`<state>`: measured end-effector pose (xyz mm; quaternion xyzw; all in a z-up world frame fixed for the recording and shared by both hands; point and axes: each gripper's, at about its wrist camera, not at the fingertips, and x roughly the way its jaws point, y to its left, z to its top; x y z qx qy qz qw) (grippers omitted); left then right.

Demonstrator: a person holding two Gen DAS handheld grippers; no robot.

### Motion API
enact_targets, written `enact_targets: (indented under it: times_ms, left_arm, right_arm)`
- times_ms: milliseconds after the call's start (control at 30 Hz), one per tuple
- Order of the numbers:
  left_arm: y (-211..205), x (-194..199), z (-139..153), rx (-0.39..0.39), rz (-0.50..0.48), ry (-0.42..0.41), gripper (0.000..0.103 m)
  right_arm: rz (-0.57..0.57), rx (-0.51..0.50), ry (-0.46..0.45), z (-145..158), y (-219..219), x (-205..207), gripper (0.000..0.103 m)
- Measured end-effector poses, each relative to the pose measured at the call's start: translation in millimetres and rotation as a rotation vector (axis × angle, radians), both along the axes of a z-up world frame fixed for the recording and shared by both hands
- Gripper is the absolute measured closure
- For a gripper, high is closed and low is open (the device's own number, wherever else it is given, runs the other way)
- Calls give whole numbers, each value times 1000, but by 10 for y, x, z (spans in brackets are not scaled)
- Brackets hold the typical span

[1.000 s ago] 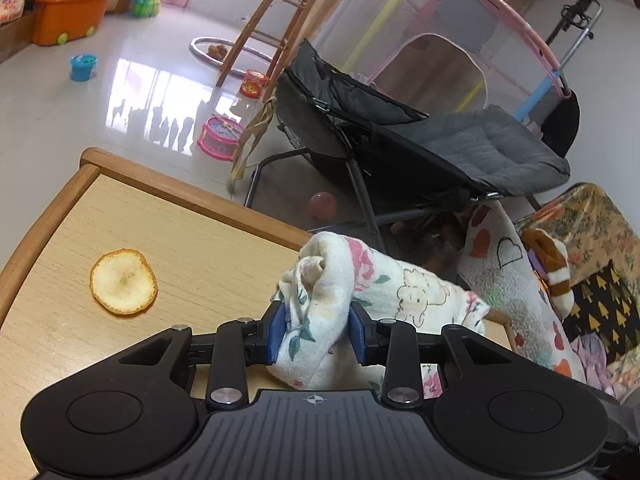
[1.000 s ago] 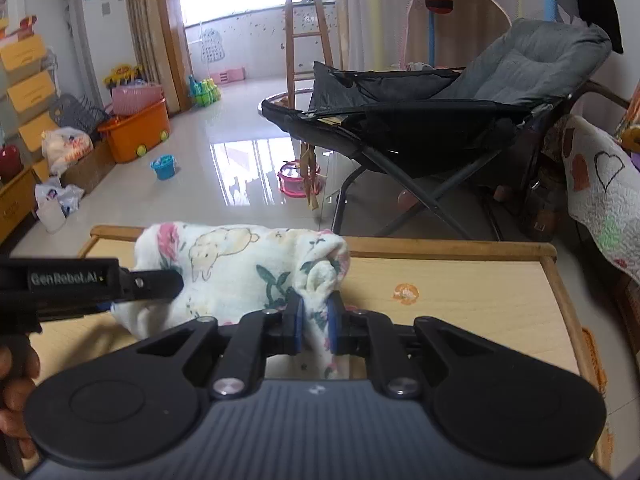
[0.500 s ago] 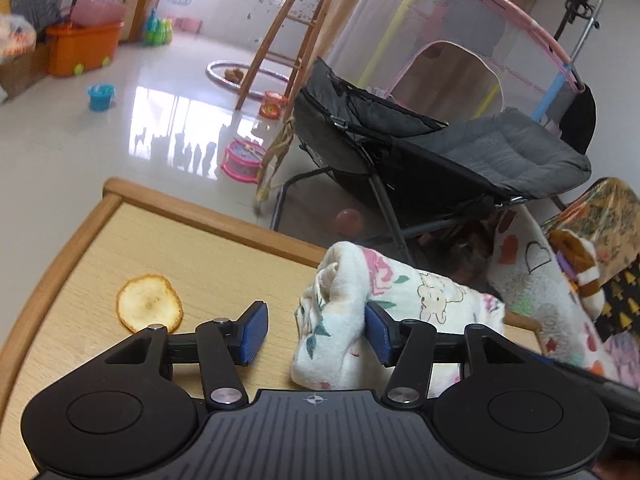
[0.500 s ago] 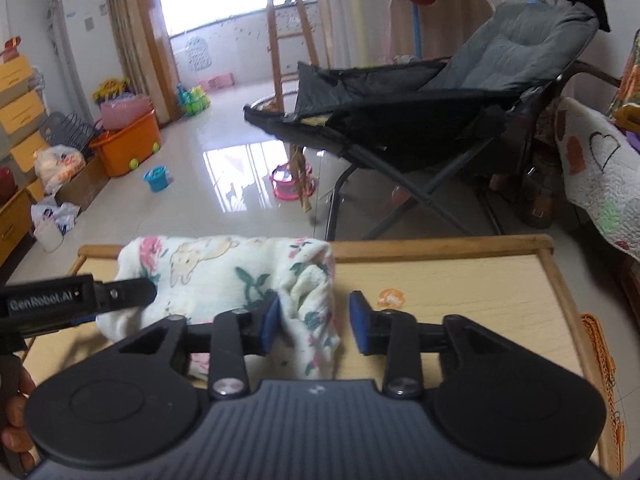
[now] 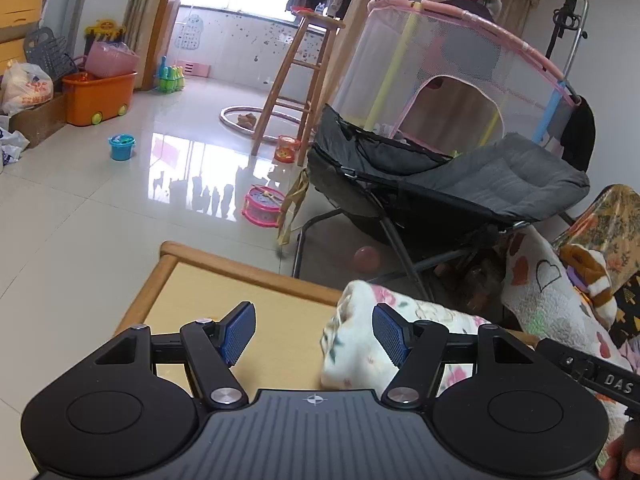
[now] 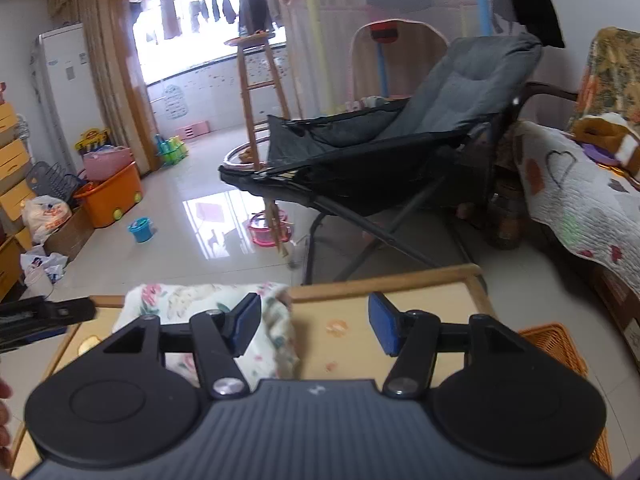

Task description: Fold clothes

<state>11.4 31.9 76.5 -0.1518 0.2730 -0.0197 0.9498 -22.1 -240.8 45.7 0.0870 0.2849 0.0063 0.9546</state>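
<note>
A folded white cloth with a floral and animal print (image 5: 360,344) lies as a bundle on the light wooden table (image 5: 192,300). My left gripper (image 5: 314,334) is open and its jaws are still opening. The cloth's left end sits beside the right blue pad, which does not press on it. In the right wrist view the same cloth (image 6: 192,300) lies by the left pad of my right gripper (image 6: 315,328). That gripper is also open and its jaws are still opening, with bare table (image 6: 400,296) between them. Each gripper shows at the edge of the other's view.
Just beyond the table's far edge stands a grey reclining chair (image 5: 460,184), with a wooden stool (image 5: 296,80) and a mesh play tent (image 5: 460,80) behind it. A quilt-covered seat (image 6: 572,208) is at the right. An orange wicker basket (image 6: 556,344) sits by the table's right side. Toys lie on the floor.
Both grippers have let go of the cloth's ends: their jaws spread from shut on the fabric to wide apart. Both have risen and drawn back, so more of the room shows.
</note>
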Motion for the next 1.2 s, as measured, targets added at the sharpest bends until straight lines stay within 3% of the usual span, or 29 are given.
enact_targets:
  times_ms: [300,533,600,900,1200]
  left_arm:
    - [74,-452,-155,23,15,85,36]
    - [26,-536,-368,85,-10,127,36]
    - [-18,-548,-403,109,-9,121,35]
    - [-83,-519,-437,192,-15,81,27]
    - [-125,-545,-448,254,-27,53,18]
  right_arm:
    - [12,-57,42,-259,46,-313,31]
    - [20,-96,81,-402,94,-320,6]
    - [14,-101,81,-430,92,-308,4]
    - [-8,-91,124,-593,66,-265,2]
    - [6,-144,117,-668,138,-251,0]
